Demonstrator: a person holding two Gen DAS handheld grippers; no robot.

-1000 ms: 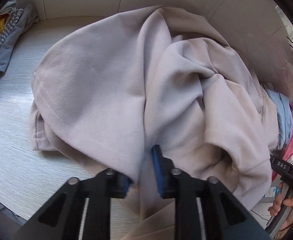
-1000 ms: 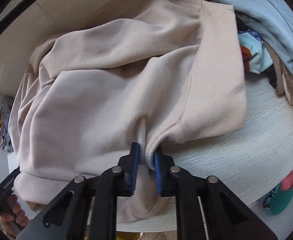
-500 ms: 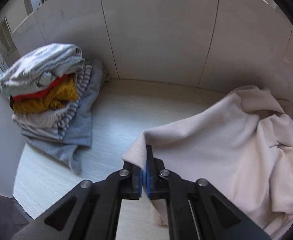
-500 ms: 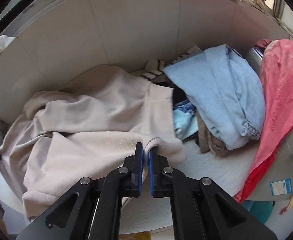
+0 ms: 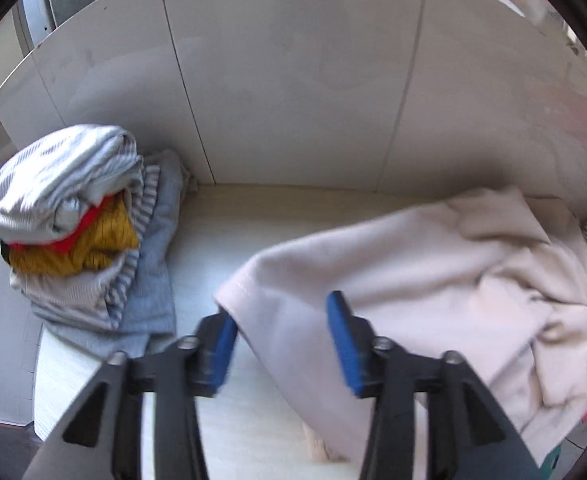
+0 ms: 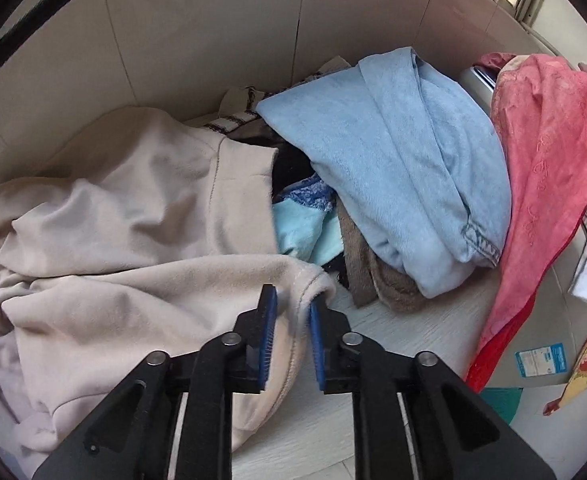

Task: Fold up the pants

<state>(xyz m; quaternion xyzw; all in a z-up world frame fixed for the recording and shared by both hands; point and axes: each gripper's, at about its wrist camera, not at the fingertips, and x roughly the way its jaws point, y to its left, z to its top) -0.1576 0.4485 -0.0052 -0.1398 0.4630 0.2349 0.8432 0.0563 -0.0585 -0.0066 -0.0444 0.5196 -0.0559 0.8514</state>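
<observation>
Presently: one pair of beige pants (image 5: pixel 433 280), rumpled, lying on the pale wood-grain tabletop (image 5: pixel 229 248) between a folded stack of clothes (image 5: pixel 73 216) on the left and a loose heap topped by a light blue garment (image 6: pixel 393 168) on the right. Left gripper (image 5: pixel 281 344): fingers opening, about half spread, a hemmed corner of the cloth between them but not pinched. Right gripper (image 6: pixel 291 336): fingers opening, only narrowly apart, another hemmed edge lying between them, released. Handling, as judged: soft fleecy fabric, light, limp, prone to bunching and dragging; not fragile, not slippery. Best hold: at stitched hems or waistband corners, one per gripper, so the cloth can be drawn taut and flat
</observation>
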